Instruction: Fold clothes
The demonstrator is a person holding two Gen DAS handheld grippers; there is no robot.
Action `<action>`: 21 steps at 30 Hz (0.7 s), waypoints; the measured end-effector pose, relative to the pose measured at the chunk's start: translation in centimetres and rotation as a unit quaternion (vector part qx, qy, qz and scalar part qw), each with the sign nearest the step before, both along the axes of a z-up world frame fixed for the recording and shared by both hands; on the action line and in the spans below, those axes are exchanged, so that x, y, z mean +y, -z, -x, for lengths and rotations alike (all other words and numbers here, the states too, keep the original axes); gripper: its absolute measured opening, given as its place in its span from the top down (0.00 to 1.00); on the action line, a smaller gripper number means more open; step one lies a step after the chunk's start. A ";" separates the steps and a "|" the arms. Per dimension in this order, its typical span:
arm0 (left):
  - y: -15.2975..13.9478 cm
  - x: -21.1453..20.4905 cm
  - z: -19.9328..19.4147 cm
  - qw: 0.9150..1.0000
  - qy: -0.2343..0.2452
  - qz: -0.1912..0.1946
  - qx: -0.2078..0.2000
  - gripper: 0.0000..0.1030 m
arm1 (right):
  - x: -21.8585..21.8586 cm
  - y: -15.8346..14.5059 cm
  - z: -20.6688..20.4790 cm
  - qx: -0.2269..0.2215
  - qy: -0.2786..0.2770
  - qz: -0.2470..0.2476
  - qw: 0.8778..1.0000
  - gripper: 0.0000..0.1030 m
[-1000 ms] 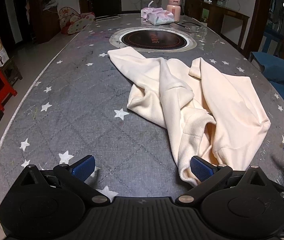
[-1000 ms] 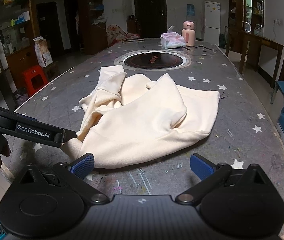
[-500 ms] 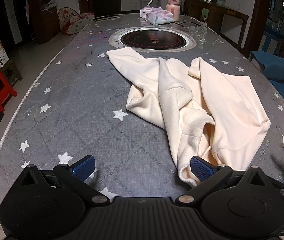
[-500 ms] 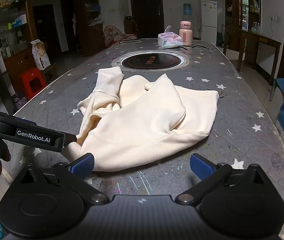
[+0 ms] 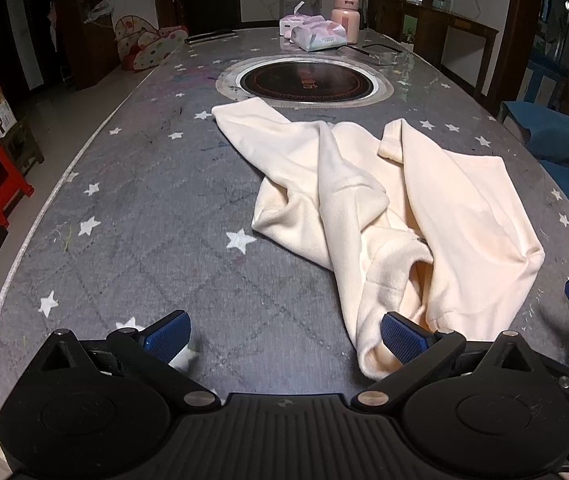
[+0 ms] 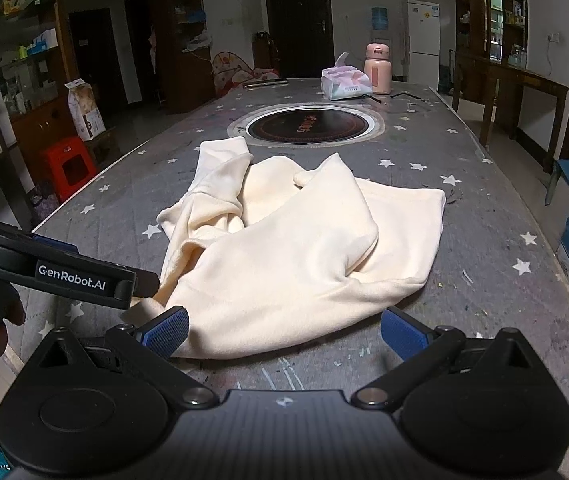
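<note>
Barely anything has moved since a second ago, both grippers just drifted a touch closer to the cream garment (image 5: 388, 216) on the near half of the table (image 5: 132, 208). Left gripper (image 5: 284, 336) is spread wide open at the near edge, its right finger (image 5: 402, 338) just beside the garment's nearest hem, not pinching it. Right gripper (image 6: 282, 332) is wide open too, left finger (image 6: 166, 330) at the hem's near edge. Garment is crumpled, one sleeve reaching toward the round hotplate (image 5: 304, 80) mid-table. Way back at the far edge sit a tissue pack (image 6: 346, 84) and a pink flask (image 6: 377, 68)
</note>
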State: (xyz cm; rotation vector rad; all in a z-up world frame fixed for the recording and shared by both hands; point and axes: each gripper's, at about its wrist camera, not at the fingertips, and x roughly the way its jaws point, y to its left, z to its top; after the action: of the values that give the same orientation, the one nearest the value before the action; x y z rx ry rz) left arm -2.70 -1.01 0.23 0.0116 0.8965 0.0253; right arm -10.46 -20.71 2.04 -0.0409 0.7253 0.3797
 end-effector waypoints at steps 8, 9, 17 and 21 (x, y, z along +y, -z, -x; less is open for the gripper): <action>-0.5 0.2 -1.5 1.000 -0.002 -0.006 -0.005 0.00 | 0.1 -0.2 -1.2 -0.004 -0.007 0.003 1.000 0.00; -0.6 0.3 -1.7 1.000 -0.002 -0.007 -0.006 0.00 | 0.2 -0.3 -1.4 -0.005 -0.008 0.004 1.000 0.00; -1.0 0.5 -4.6 1.000 0.002 -0.008 -0.022 0.00 | 0.4 -0.5 -3.7 -0.005 -0.015 0.016 1.000 0.00; -1.4 0.7 -6.4 0.999 0.007 0.004 -0.038 0.00 | 0.1 -0.3 -5.3 -0.002 -0.006 0.019 1.000 0.00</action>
State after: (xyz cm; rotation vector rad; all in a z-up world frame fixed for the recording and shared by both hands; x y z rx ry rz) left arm 3.71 -0.34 1.68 0.0094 0.8213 0.0079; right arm -5.14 -20.58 2.38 -0.0814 0.7279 0.3780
